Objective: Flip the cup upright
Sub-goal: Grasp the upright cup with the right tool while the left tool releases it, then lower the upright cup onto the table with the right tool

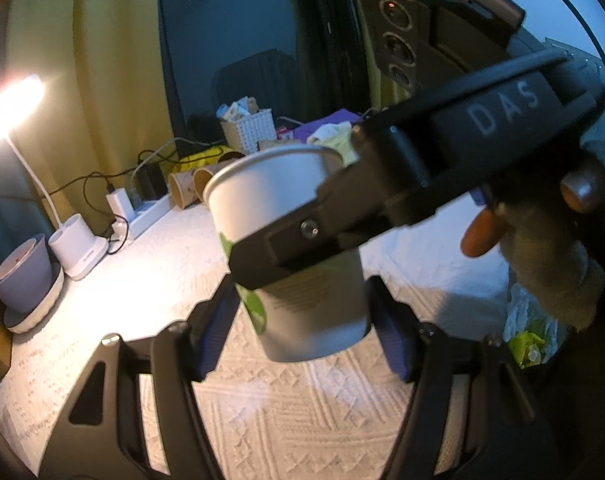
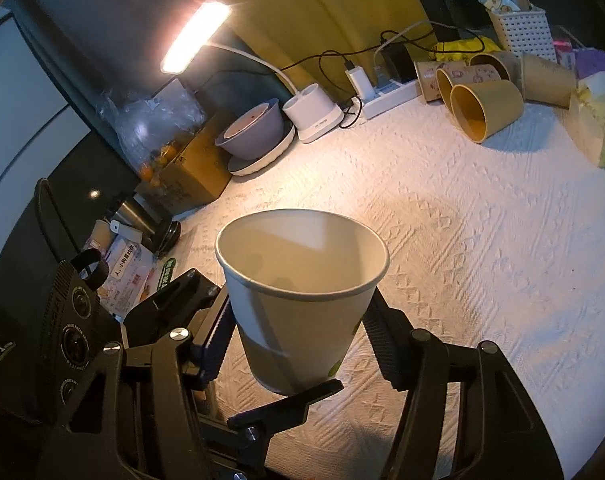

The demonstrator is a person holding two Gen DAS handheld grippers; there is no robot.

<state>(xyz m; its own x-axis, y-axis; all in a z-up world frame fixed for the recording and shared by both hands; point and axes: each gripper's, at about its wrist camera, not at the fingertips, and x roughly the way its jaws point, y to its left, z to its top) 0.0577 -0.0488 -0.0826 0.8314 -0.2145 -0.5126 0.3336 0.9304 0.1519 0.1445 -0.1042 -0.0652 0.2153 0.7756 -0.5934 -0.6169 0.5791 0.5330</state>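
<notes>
A white paper cup [image 1: 302,256] with green print is held mouth-up, slightly tilted, above the white textured tablecloth [image 1: 262,412]. In the right wrist view the cup [image 2: 298,300] sits between my right gripper's fingers [image 2: 298,344], which are shut on its lower wall; its open mouth faces up. In the left wrist view my left gripper [image 1: 302,328] straddles the cup's lower part, its blue pads [image 1: 212,336] close beside the walls. Whether they touch is unclear. The right gripper's finger [image 1: 302,240] crosses the cup's front.
Several brown paper cups [image 2: 486,104] lie on their sides at the back, next to a tissue pack [image 2: 594,120], a white basket [image 2: 522,28] and a power strip [image 2: 386,96]. A lit desk lamp [image 2: 314,112] and a grey bowl [image 2: 254,128] stand at the left edge.
</notes>
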